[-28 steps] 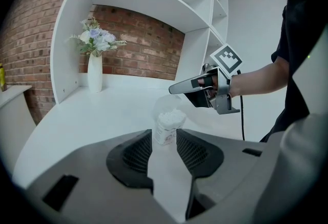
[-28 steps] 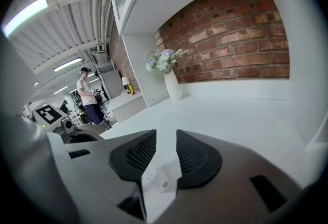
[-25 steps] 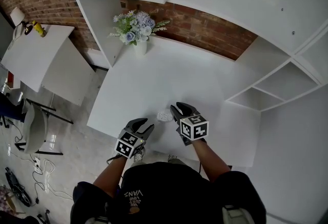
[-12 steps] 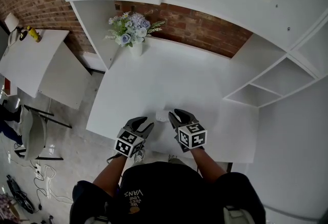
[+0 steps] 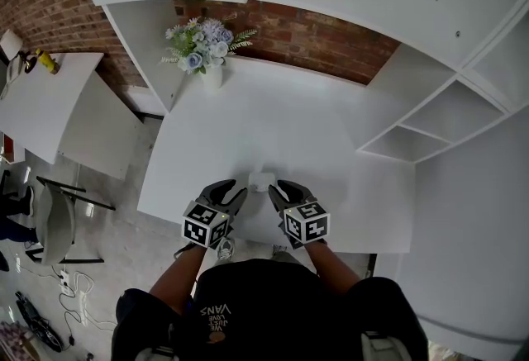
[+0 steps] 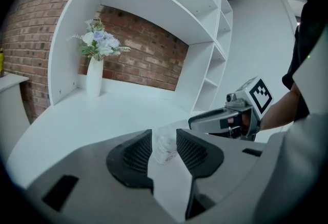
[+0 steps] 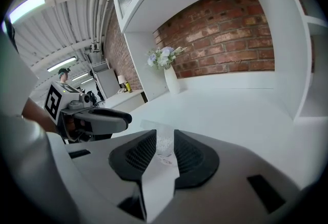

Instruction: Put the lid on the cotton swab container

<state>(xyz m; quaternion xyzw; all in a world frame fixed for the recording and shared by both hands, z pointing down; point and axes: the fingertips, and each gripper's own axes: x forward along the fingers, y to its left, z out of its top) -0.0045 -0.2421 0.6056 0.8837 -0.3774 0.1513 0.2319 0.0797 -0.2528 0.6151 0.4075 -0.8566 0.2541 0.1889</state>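
**The swab box stands on the table at your 12 o'clock, between both gripper tips.**
It is a small clear box with white swabs inside, and a flat clear top shows over it; you can't tell if that top is seated. Your left gripper at its 8 o'clock and right gripper at its 4 o'clock have their jaws narrowly apart and hold nothing. A second ago the left gripper lay further back. The white table has a vase of flowers at 11 o'clock, with a brick wall behind and shelves at 2 o'clock.
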